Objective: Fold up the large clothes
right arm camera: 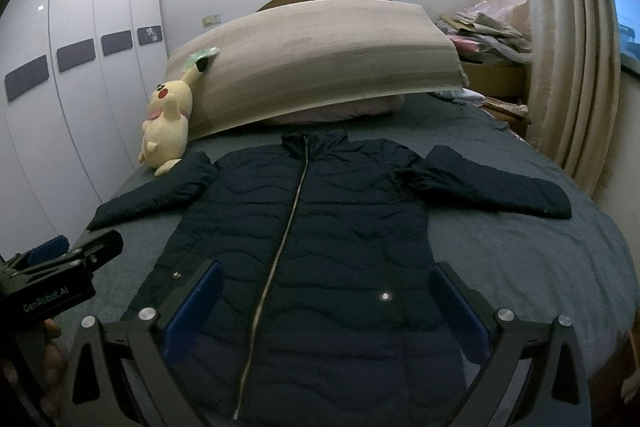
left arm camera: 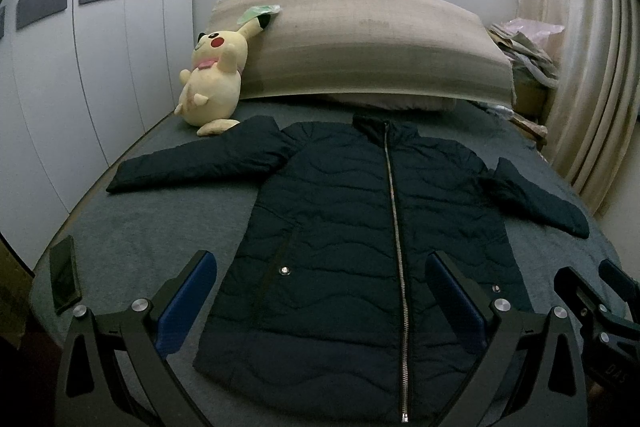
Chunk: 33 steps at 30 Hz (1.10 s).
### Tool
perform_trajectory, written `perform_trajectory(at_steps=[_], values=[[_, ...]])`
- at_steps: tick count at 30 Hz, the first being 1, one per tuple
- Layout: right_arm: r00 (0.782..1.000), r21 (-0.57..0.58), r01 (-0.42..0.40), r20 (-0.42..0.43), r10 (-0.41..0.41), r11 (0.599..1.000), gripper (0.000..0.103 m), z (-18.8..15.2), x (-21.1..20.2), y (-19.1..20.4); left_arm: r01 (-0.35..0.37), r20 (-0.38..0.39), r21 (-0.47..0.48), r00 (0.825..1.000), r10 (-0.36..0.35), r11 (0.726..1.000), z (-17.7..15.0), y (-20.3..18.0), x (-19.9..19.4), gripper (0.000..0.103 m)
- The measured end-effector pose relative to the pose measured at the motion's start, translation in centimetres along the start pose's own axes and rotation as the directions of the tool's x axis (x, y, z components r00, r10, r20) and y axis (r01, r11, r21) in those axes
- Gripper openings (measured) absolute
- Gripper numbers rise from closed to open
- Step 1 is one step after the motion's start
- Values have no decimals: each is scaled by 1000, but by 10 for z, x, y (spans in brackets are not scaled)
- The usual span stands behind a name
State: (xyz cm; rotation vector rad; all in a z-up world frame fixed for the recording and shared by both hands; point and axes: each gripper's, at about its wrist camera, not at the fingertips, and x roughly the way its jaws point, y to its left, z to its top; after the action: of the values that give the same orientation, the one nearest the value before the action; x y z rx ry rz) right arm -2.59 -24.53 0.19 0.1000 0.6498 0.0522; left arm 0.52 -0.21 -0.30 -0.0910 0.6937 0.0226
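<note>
The dark navy quilted puffer jacket (left arm camera: 360,227) lies flat and face up on the bed (left arm camera: 140,227), zipped closed, collar toward the headboard, both sleeves spread outward. It looks light, soft and springy, with a smooth shell that may slip and puff back after a fold. A firm pinch through shell and filling at a cuff or hem corner looks like the best hold; the left sleeve (left arm camera: 192,163) is a sensible start. The left gripper (left arm camera: 320,303) and right gripper (right arm camera: 326,309) hover over the hem, jaws spread wide, holding nothing. A plush toy (left arm camera: 212,79) sits just beside the left shoulder; a phone (left arm camera: 64,275) lies near the bed edge.
</note>
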Motion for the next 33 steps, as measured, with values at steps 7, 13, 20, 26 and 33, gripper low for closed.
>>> perform_trajectory(at_steps=[7, 13, 20, 26, 33], values=[[1000, 0, 3, 2, -3, 1000, 103, -1, 0, -2, -3, 3, 2, 1000, 3, 1000, 1, 0, 0, 103], [1000, -1, 4, 5, -4, 1000, 103, -2, -1, -2, 7, 19, -3, 1000, -7, 1000, 2, 0, 0, 103], [998, 34, -50, -28, 51, 998, 103, -3, 8, -11, 39, 26, -36, 999, -38, 999, -2, 2, 10, 103], [976, 247, -139, -129, 175, 959, 103, -19, 43, -82, 46, -11, -61, 999, -47, 997, -8, 13, 43, 103], [978, 648, -139, -28, 206, 749, 103, -16, 72, -266, -16, -63, -70, 998, 12, 997, -13, 30, 88, 103]])
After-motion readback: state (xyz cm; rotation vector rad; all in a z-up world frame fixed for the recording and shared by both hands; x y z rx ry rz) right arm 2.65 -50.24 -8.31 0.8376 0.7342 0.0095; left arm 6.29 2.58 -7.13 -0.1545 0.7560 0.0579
